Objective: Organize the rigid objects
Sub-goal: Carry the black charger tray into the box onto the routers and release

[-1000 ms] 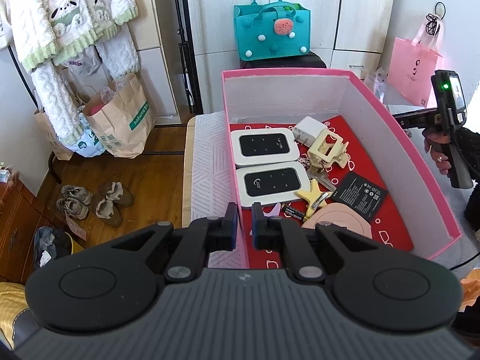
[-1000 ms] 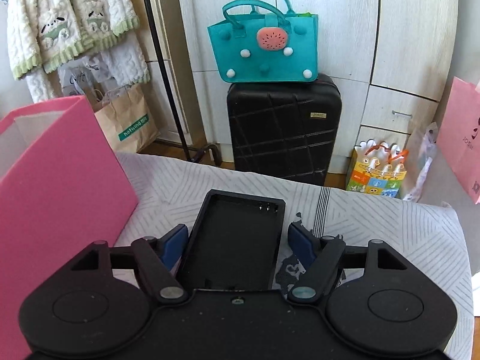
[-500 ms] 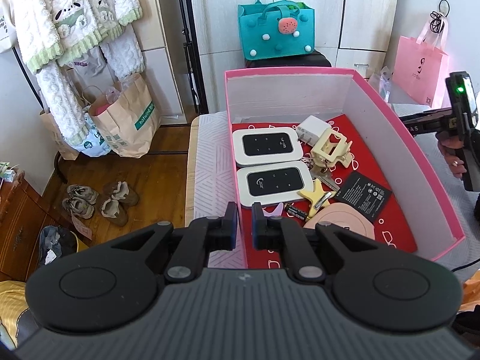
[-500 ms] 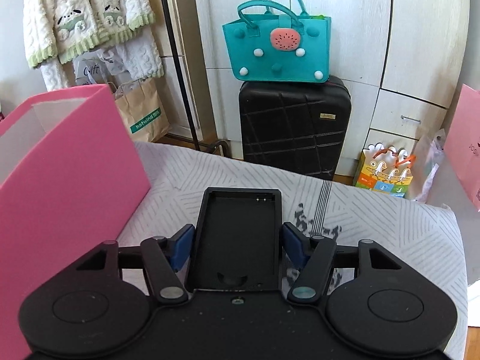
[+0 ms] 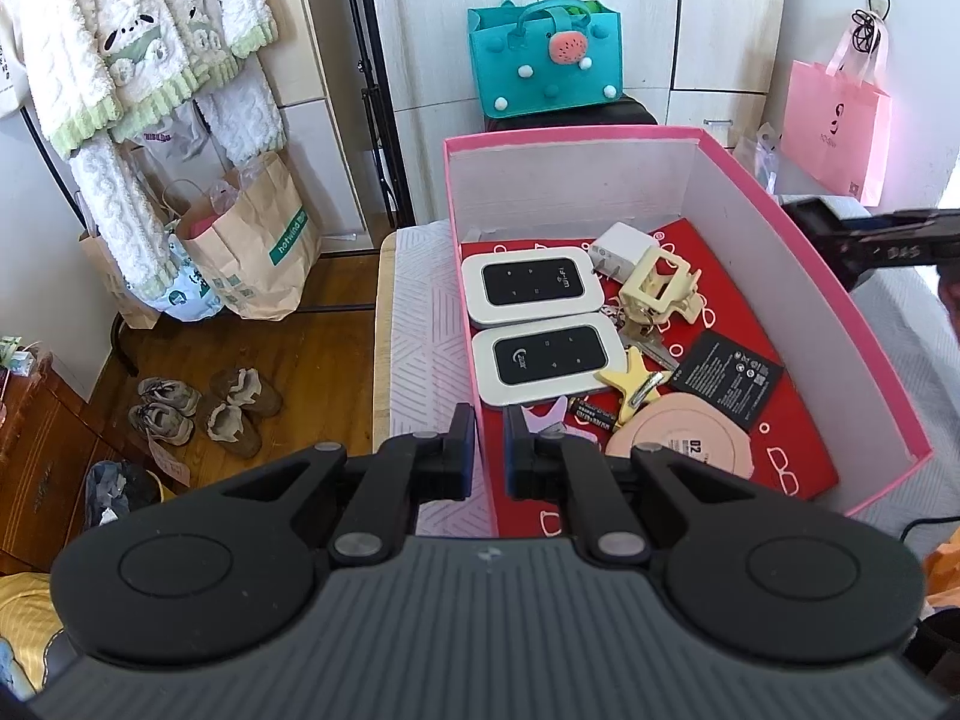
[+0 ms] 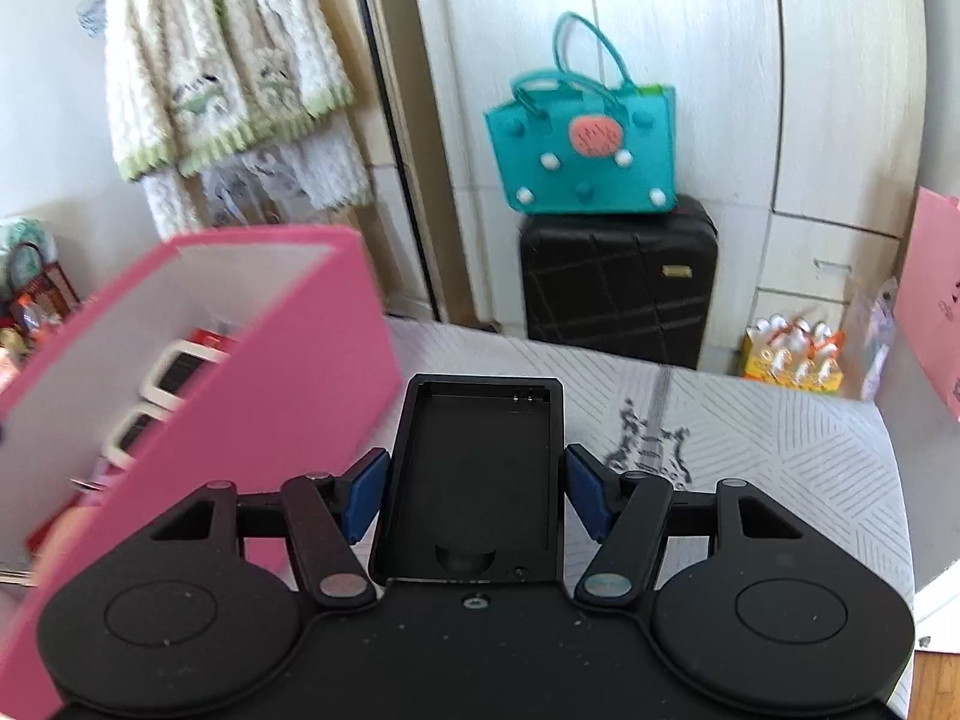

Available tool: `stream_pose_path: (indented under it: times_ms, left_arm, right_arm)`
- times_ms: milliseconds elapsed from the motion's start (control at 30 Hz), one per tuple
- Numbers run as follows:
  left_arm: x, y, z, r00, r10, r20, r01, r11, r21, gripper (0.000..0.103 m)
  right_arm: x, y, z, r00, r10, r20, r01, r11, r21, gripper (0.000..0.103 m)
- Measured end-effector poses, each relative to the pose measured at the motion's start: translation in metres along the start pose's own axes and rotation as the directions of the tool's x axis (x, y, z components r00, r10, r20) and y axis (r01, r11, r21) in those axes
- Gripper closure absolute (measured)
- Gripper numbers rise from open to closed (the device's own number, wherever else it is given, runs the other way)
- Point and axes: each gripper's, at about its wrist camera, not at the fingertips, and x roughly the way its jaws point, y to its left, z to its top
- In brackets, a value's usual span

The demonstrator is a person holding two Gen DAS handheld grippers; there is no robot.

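1. We note the left gripper [image 5: 487, 444] pinched onto the near wall of the pink box [image 5: 888, 360].
2. Inside the box: two white routers [image 5: 543, 361], a battery [image 5: 727, 380].
3. Our right gripper [image 6: 474, 489], beside the box, clamps a black tray [image 6: 477, 474]; its jaws closed in a moment ago.

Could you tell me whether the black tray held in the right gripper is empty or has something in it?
Empty. The black tray, clamped between the right gripper pads, shows only its bare recessed floor.
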Motion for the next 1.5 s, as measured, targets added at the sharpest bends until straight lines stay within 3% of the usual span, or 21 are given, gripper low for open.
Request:
stream_pose_path:
  times_ms: [200, 367, 533, 733, 833, 900, 1033, 1167, 1300, 1500]
  left_arm:
    - [-0.001, 0.0, -0.002, 1.0, -0.005, 0.0, 0.005, 1.0, 0.009, 0.096]
    - [-0.001, 0.003, -0.002, 1.0, -0.021, 0.006, 0.021, 1.0, 0.011, 0.096]
    - [-0.002, 0.005, -0.005, 0.999, -0.037, 0.02, 0.036, 0.999, 0.012, 0.096]
    - [-0.003, 0.01, -0.008, 0.997, -0.061, 0.037, 0.061, 0.998, 0.005, 0.096]
    - [-0.002, 0.008, -0.009, 0.997, -0.057, 0.047, 0.056, 0.998, 0.015, 0.096]
    - [-0.002, 0.006, -0.01, 0.997, -0.051, 0.055, 0.05, 0.999, 0.021, 0.096]
    - [-0.002, 0.007, -0.013, 0.996, -0.053, 0.069, 0.051, 0.998, 0.023, 0.096]
    - [-0.002, 0.01, -0.013, 0.995, -0.065, 0.072, 0.064, 0.998, 0.012, 0.096]
    - [-0.002, 0.011, -0.012, 0.995, -0.071, 0.073, 0.071, 0.997, 0.007, 0.096]
    - [-0.002, 0.012, -0.012, 0.995, -0.074, 0.071, 0.072, 0.997, 0.018, 0.096]
  right_arm:
    - [-0.038, 0.025, 0.011, 0.993, 0.099, 0.07, -0.098, 0.995, -0.012, 0.035]
    - [-0.062, 0.057, 0.022, 0.967, 0.234, 0.103, -0.232, 0.972, -0.033, 0.035]
    - [-0.057, 0.088, 0.032, 0.923, 0.382, 0.053, -0.382, 0.924, -0.01, 0.035]
    - [-0.013, 0.126, 0.042, 0.888, 0.455, -0.057, -0.449, 0.888, 0.098, 0.035]
    - [0.02, 0.141, 0.045, 0.88, 0.45, -0.151, -0.432, 0.891, 0.138, 0.035]
    - [0.042, 0.15, 0.048, 0.895, 0.398, -0.201, -0.376, 0.916, 0.142, 0.035]
    - [0.077, 0.157, 0.051, 0.897, 0.337, -0.286, -0.3, 0.939, 0.168, 0.035]
    - [0.099, 0.157, 0.05, 0.908, 0.287, -0.306, -0.217, 0.945, 0.243, 0.034]
    - [0.108, 0.149, 0.044, 0.912, 0.267, -0.311, -0.155, 0.927, 0.342, 0.033]
    - [0.072, 0.148, 0.051, 0.912, 0.324, -0.25, -0.265, 0.933, 0.243, 0.033]
